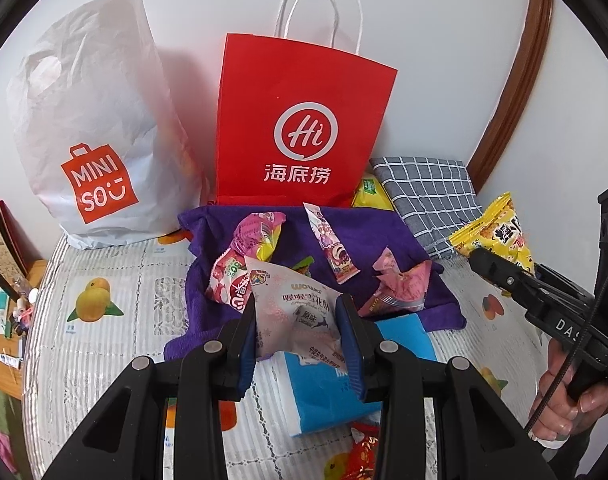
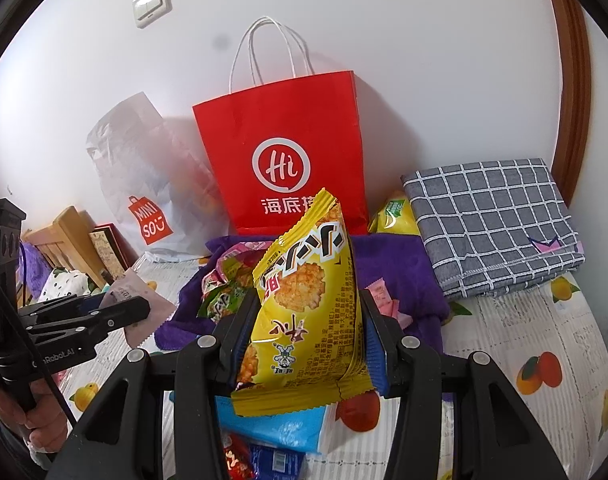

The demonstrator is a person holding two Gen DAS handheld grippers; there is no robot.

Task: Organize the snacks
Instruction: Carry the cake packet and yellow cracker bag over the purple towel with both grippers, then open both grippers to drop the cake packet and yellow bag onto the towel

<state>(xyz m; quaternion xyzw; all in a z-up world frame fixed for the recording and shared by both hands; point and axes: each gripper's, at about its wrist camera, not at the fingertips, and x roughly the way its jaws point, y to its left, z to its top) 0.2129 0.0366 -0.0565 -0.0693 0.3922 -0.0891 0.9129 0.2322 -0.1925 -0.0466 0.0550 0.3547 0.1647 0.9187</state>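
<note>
My left gripper [image 1: 298, 330] is shut on a pale pink snack packet [image 1: 294, 308] and holds it above the purple cloth [image 1: 435, 300]. My right gripper [image 2: 304, 346] is shut on a yellow rice-cracker packet [image 2: 304, 312], held upright; it also shows at the right of the left wrist view [image 1: 493, 238]. Several pink snack packets [image 1: 395, 286] and a long purple-pink stick packet [image 1: 331, 246] lie on the purple cloth. A red paper bag [image 1: 304, 120] and a white Miniso bag [image 1: 92, 128] stand against the wall behind.
A folded grey checked cloth [image 2: 491, 220] lies at the back right, a yellow-green packet [image 2: 395, 216] beside it. A blue-and-white packet [image 1: 323, 392] and a red wrapper [image 1: 361, 456] lie under the grippers on the fruit-print tablecloth [image 1: 96, 308]. Clutter sits past the table's left edge.
</note>
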